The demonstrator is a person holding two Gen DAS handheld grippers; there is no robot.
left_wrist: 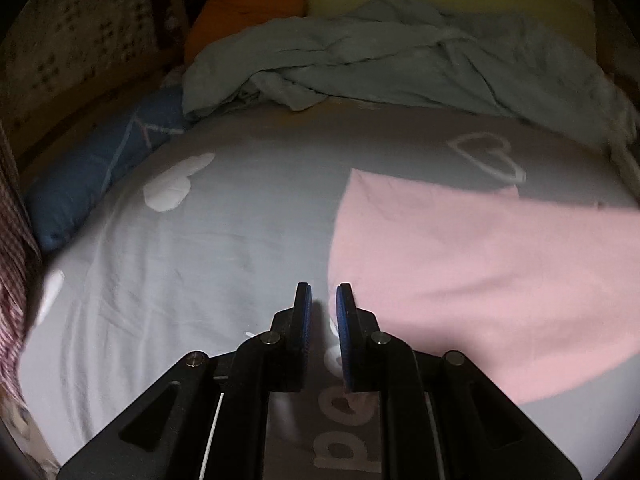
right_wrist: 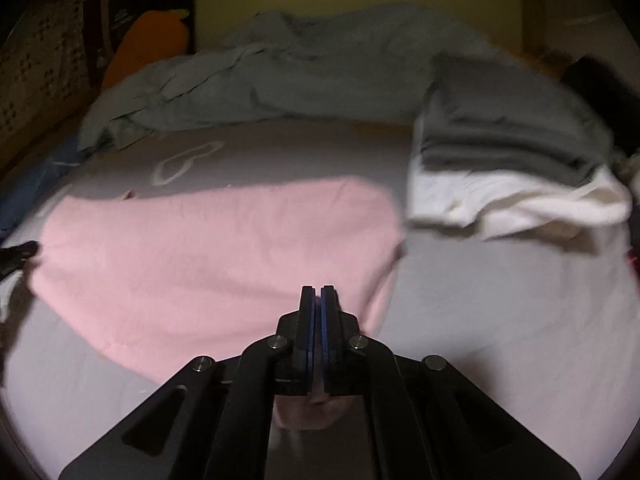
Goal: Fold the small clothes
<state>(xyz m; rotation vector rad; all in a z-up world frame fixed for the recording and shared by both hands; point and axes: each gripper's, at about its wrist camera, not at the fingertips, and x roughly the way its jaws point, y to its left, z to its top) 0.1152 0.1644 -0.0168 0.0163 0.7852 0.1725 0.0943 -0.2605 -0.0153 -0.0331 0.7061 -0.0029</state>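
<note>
**Pink cloth flat on the bed, both tongs at its near edge**

The left tongs stand slightly apart with nothing between them, just off the left edge of the pink cloth. The right tongs are pressed together; whether they pinch the cloth's near edge cannot be told. The cloth lies spread on the bed, between the two tongs. Toward the bed's far right corner sits a stack of folded clothes, grey on white. A rumpled blanket lies along the far edge.
</note>
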